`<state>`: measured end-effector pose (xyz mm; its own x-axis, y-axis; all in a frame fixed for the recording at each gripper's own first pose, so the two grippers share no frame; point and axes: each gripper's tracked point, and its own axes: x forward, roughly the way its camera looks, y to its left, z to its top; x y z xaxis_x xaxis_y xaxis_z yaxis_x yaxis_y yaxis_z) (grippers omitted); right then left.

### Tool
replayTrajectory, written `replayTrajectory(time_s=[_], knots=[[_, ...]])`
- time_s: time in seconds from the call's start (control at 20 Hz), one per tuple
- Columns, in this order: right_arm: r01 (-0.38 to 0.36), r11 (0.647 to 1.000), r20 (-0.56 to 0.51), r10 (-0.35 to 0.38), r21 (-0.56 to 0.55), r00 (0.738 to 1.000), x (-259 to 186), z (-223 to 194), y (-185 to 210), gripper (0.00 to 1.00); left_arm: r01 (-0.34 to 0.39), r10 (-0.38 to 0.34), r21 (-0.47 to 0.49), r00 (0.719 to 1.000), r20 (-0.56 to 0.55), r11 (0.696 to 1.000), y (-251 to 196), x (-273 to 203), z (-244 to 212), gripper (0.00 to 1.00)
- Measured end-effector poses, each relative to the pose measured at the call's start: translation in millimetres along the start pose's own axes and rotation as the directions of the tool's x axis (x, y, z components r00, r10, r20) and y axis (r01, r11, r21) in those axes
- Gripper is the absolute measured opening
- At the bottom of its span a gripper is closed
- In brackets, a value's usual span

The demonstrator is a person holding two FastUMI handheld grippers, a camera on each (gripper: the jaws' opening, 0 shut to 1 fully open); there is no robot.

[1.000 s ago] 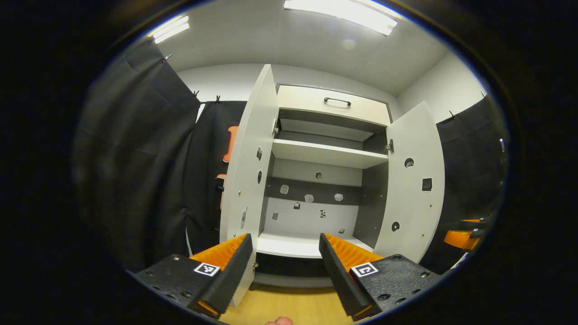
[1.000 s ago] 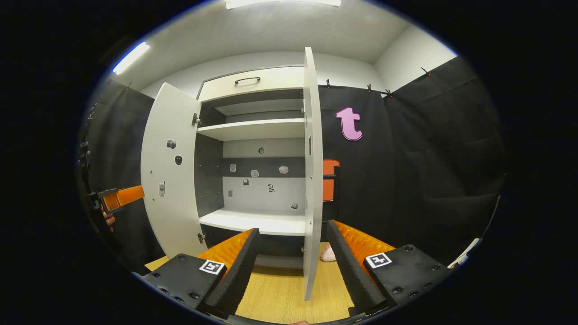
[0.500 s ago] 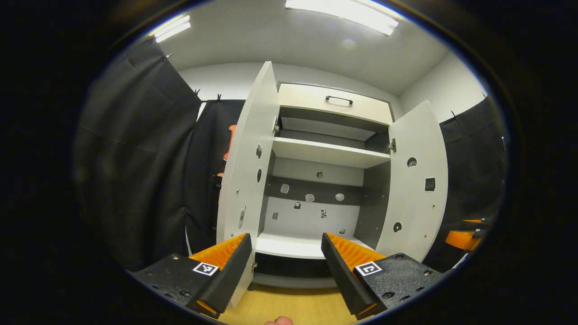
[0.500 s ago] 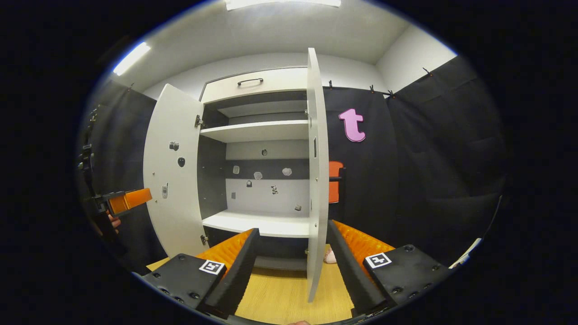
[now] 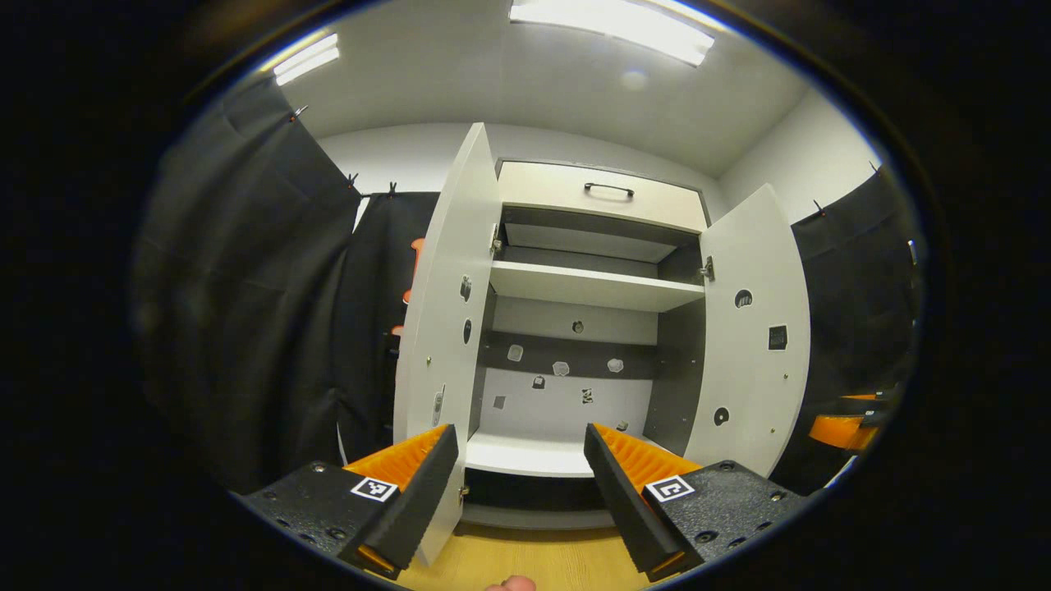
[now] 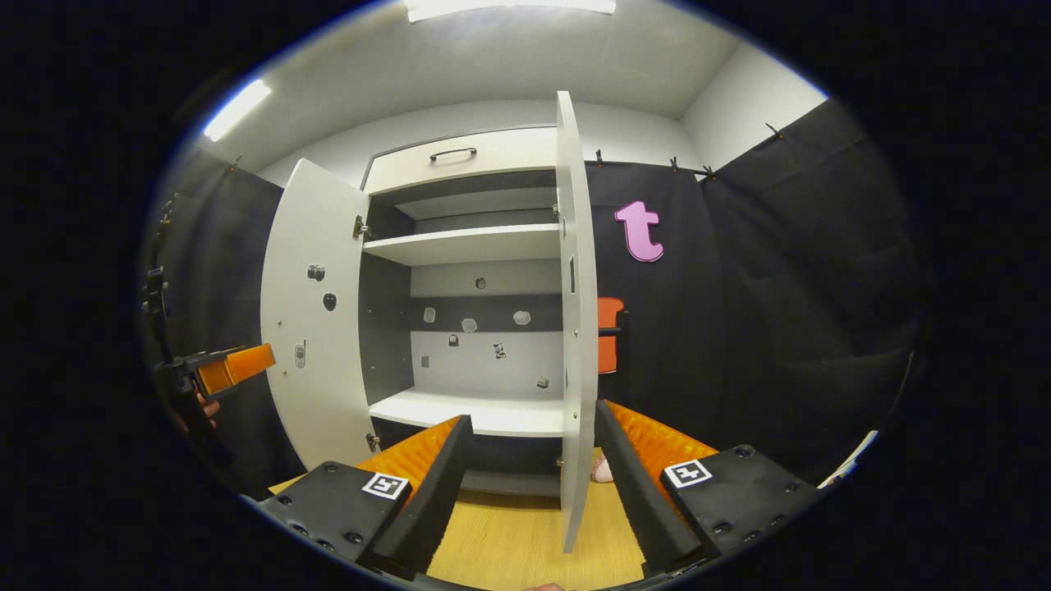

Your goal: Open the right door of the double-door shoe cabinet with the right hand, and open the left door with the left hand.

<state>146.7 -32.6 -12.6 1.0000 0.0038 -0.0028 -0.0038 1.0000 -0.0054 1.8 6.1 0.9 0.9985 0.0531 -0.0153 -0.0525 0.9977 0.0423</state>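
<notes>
The white shoe cabinet [image 5: 575, 287] stands with both doors swung out. In the left gripper view the left door [image 5: 443, 328] hangs just beyond my left gripper [image 5: 519, 439], its lower corner beside the left finger; the right door [image 5: 755, 328] is farther right. The left gripper is open and holds nothing. In the right gripper view the right door [image 6: 575, 328] appears edge-on between the wide-apart fingers of my open right gripper [image 6: 532, 419], neither finger pressing on it. The left door [image 6: 316, 312] and the left gripper [image 6: 222, 369] show at the left.
A drawer with a black handle [image 5: 608, 190] tops the cabinet, and a shelf [image 5: 591, 286] crosses its bare inside. The floor [image 6: 509, 542] is light wood. A small pale object [image 6: 602, 469] lies on it behind the right door. Black cloth hangs on both sides.
Both views have drawn back slightly from the cabinet, and its doors stay swung out. The right door's edge sits a little farther right between the right fingers.
</notes>
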Motion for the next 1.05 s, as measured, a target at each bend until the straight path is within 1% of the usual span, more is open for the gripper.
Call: replayTrajectory(time_s=[0.05,0.1,0.15,0.3,0.35,0.4,0.55,0.6,0.7,0.75,1.05], knots=[[0.001,1.000,0.000,-0.001,0.000,1.000,0.0,-0.1,-0.4,0.98,0.000,0.000,0.002,1.000,0.002,1.000,0.3,0.3,0.3,0.95],[0.001,1.000,-0.001,-0.001,0.000,1.000,0.0,-0.1,-0.1,0.98,0.000,0.000,0.002,1.000,0.002,1.000,0.3,0.4,0.2,0.92],[0.001,1.000,0.000,-0.001,0.000,1.000,-0.2,-0.2,0.0,0.98,-0.001,0.001,0.002,1.000,0.002,1.000,0.9,0.0,0.5,0.95],[0.000,1.000,-0.002,0.000,0.005,1.000,-0.3,-0.8,0.7,0.97,0.001,-0.001,0.002,1.000,0.002,1.000,0.5,-0.8,-0.6,0.94],[-0.001,1.000,-0.003,0.001,0.007,1.000,-0.3,-1.3,1.1,0.97,0.001,-0.001,0.003,1.000,0.002,1.000,0.6,-1.6,-0.6,0.91],[0.000,1.000,-0.005,0.000,0.007,1.000,-0.8,-1.5,1.3,0.97,0.000,0.000,0.006,1.000,0.001,1.000,1.4,-1.4,-1.1,0.95],[-0.001,1.000,-0.007,0.001,0.005,1.000,-0.5,-1.8,1.4,0.97,0.000,0.000,0.008,1.000,0.000,1.000,1.7,-0.6,-2.1,0.95],[-0.001,1.000,-0.008,0.001,0.004,1.000,-1.4,-2.4,1.4,0.97,0.000,0.000,0.007,1.000,-0.001,1.000,1.8,-1.3,-1.7,0.92],[0.000,1.000,-0.009,0.000,0.004,1.000,-1.1,-2.5,1.3,0.97,0.000,0.000,0.005,1.000,-0.002,1.000,2.5,-0.9,-2.0,0.92],[0.001,1.000,-0.009,0.000,0.004,1.000,-1.2,-2.6,1.2,0.98,0.001,-0.001,0.006,1.000,-0.002,1.000,2.2,-1.6,-2.3,0.95],[0.001,1.000,-0.007,-0.001,0.003,1.000,-1.0,-2.1,1.5,0.98,0.001,-0.001,0.005,1.000,-0.002,1.000,3.4,-2.0,-2.8,0.95]])
